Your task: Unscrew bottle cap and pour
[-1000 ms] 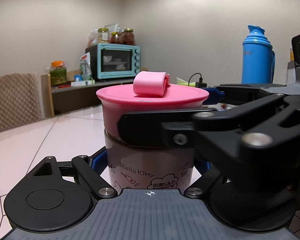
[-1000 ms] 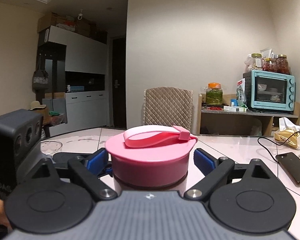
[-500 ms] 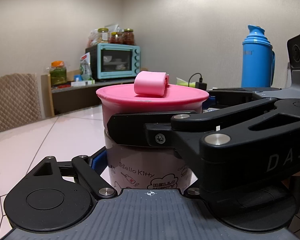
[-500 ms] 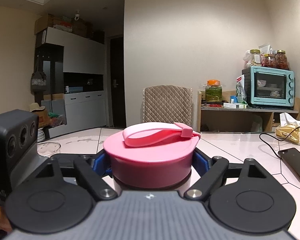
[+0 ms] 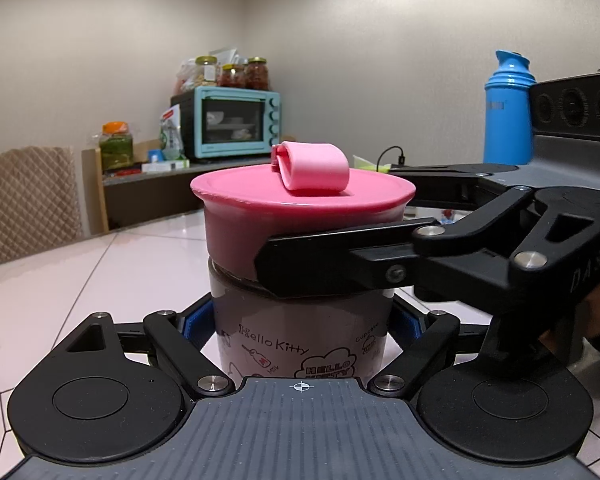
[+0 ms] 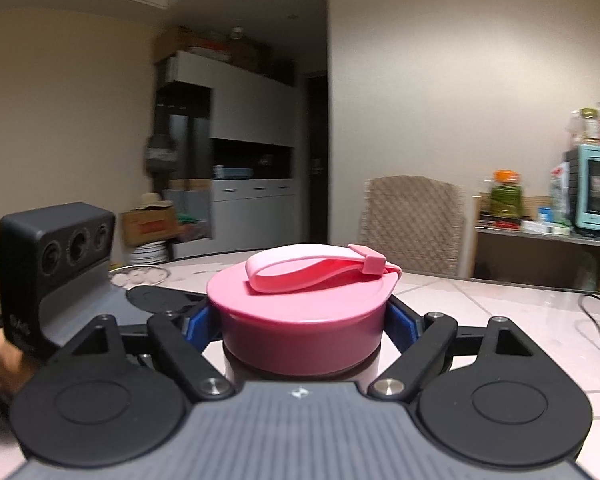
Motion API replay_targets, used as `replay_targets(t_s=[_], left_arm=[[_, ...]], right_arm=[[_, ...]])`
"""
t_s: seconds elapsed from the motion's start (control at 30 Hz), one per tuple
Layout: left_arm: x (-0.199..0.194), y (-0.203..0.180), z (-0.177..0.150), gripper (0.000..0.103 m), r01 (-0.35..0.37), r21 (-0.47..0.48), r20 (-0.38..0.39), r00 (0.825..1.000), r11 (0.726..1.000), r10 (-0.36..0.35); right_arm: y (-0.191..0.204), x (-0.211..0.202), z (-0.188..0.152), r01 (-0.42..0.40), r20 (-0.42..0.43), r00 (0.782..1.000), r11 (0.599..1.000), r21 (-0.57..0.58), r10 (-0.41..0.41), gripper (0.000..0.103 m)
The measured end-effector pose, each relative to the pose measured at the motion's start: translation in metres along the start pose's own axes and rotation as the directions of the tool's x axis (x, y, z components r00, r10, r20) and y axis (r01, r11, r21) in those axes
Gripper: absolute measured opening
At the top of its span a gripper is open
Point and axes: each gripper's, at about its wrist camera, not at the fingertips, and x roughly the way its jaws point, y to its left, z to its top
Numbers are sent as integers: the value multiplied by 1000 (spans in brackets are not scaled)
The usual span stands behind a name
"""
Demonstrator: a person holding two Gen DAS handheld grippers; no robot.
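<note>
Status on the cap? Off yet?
Done: left gripper clamps the bottle body and right gripper is shut on the pink cap. In hand: unscrewing; the cap sits on the bottle, not lifted. Left: finish unscrewing, remove the cap, pour. No cup to pour into is in view.

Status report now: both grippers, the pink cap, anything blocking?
Left gripper shut on bottle body. Right gripper shut on pink cap, cap not yet off. Nothing blocking.

Both claws [image 5: 300, 320] [image 6: 302, 322] clamped tight.
</note>
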Motion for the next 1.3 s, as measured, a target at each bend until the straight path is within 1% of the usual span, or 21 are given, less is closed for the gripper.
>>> replay_targets(t_s=[0.17,0.3,0.4,0.43,0.47,0.5,0.57,0.7,0.83,0.93,1.07,1.3], left_arm=[[0,1,0,90,-1,2,0,1000,1000,1],[0,0,0,90,-1,2,0,1000,1000,1],[0,0,0,90,0,2,0,1000,1000,0],[0,0,0,90,0,1,0,1000,1000,0],[0,0,0,90,1,1,0,1000,1000,-1],[0,-1,0,90,0,2,0,1000,1000,0],[0,-2,0,90,0,2,-1,1000,1000,0],[0,-2,0,90,0,2,0,1000,1000,0],[0,-2,0,90,1,1,0,1000,1000,-1],[0,-2,0,90,1,1,0,1000,1000,-1],[0,-2,0,90,1,1,0,1000,1000,-1],[-1,-2,0,90,1,1,0,1000,1000,-1]], right_arm=[[-19,-1,1,-129,2,992,991,-24,129,85],[-26,0,5,-180,-5,984,983,-30,180,85],[-24,0,9,-173,-12,985,985,-14,173,86],[-22,-1,11,-162,-13,987,987,-4,162,86],[-21,-1,12,-147,-15,989,989,8,147,95],[-19,-3,13,-129,-14,992,991,23,129,99],[-16,-8,16,-85,-13,996,995,49,85,99],[-4,-15,20,13,-20,1000,999,53,-12,99],[8,-18,19,72,-25,997,994,84,-70,99],[16,-16,17,128,-26,992,988,92,-126,99],[27,-11,15,168,-21,986,982,83,-167,99],[40,-1,10,277,-22,961,959,51,-276,99]])
